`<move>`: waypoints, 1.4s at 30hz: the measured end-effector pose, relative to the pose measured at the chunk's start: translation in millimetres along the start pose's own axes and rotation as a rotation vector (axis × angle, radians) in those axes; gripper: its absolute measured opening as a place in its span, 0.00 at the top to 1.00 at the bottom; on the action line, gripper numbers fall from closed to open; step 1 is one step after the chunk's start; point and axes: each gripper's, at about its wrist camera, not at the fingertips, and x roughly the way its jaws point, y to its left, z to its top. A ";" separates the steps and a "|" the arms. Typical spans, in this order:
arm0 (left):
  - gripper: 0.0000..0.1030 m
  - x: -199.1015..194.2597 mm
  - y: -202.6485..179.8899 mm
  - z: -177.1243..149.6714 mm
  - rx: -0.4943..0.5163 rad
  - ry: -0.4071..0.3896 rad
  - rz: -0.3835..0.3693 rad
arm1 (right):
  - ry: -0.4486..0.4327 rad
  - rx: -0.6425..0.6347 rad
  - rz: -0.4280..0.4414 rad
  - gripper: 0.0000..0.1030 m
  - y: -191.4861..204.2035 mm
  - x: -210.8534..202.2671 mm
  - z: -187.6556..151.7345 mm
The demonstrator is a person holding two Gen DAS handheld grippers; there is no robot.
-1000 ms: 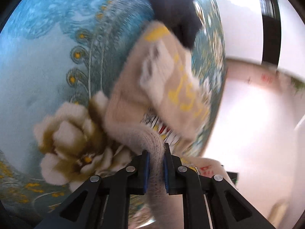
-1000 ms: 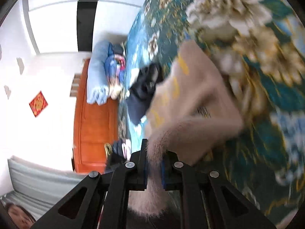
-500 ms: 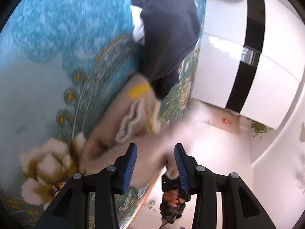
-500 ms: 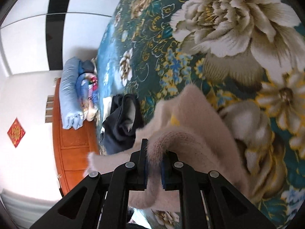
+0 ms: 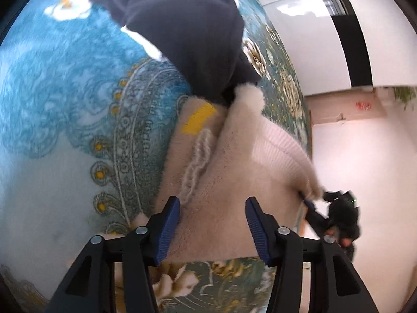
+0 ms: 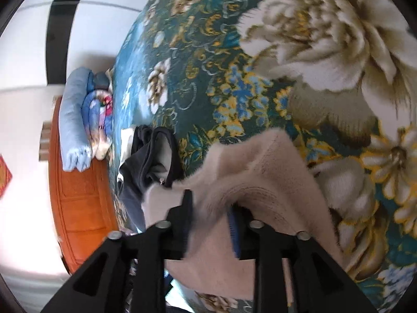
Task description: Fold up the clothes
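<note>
A fluffy beige sweater with a yellow patch lies on the teal flowered blanket. My left gripper hovers just above it, its jaws opening, with nothing pinched between the blue pads. At the sweater's right corner sits my right gripper, held by a black-gloved hand. In the right wrist view my right gripper is opening its jaws, and a fold of the sweater lies loose between them. A dark navy garment lies just beyond the sweater, touching its far edge.
The dark garment is crumpled near the bed's side edge. Folded blue bedding rests against an orange wooden headboard. A white wardrobe with a black strip and pale floor lie beyond the bed.
Both grippers were shut on the sweater. The left one let go first and drew back; the right one carried its edge across, laid it down and has now parted its jaws.
</note>
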 end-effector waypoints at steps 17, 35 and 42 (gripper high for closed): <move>0.81 26.5 -7.9 8.3 0.048 0.004 0.070 | -0.066 -0.215 -0.254 0.72 -15.8 -0.3 -43.3; 0.87 21.7 10.2 4.5 -0.024 0.035 0.081 | -0.053 -0.264 -0.314 0.83 -23.4 15.1 -40.7; 0.74 -2.0 21.8 6.4 -0.094 -0.043 0.000 | -0.074 -0.285 -0.246 0.49 -21.7 -0.6 -38.2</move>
